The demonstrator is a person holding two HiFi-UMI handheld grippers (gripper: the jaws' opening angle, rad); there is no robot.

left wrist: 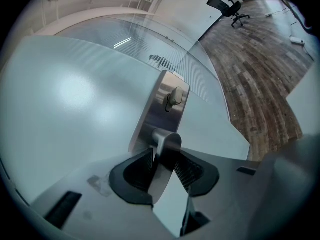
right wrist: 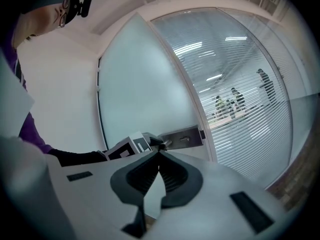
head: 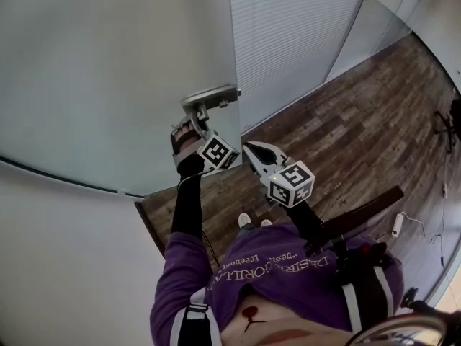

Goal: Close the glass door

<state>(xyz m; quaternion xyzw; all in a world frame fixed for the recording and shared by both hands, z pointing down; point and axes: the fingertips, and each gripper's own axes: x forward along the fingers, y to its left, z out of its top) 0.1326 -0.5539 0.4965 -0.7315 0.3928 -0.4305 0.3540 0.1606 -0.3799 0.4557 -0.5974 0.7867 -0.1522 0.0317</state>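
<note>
The frosted glass door (head: pixel 108 71) fills the left of the head view, with a metal lock plate (head: pixel 210 96) at its edge. My left gripper (head: pixel 198 117) reaches up to that plate. In the left gripper view it (left wrist: pixel 162 166) is shut on the steel door handle (left wrist: pixel 164 143), just below the plate (left wrist: pixel 157 106) and its thumb-turn (left wrist: pixel 175 96). My right gripper (head: pixel 251 151) hangs to the right of the left one, away from the door. Its jaws are shut with nothing between them (right wrist: pixel 159 156). The lock plate (right wrist: pixel 182 136) shows beyond its tips.
A glass partition with blinds (head: pixel 288 27) stands right of the door. Wood-plank floor (head: pixel 360 128) stretches to the right. A dark bar-like object (head: pixel 360 213) and a white cable (head: pixel 397 225) lie near my right side. An office chair (left wrist: pixel 227 6) stands far off. People (right wrist: pixel 235 99) show behind the blinds.
</note>
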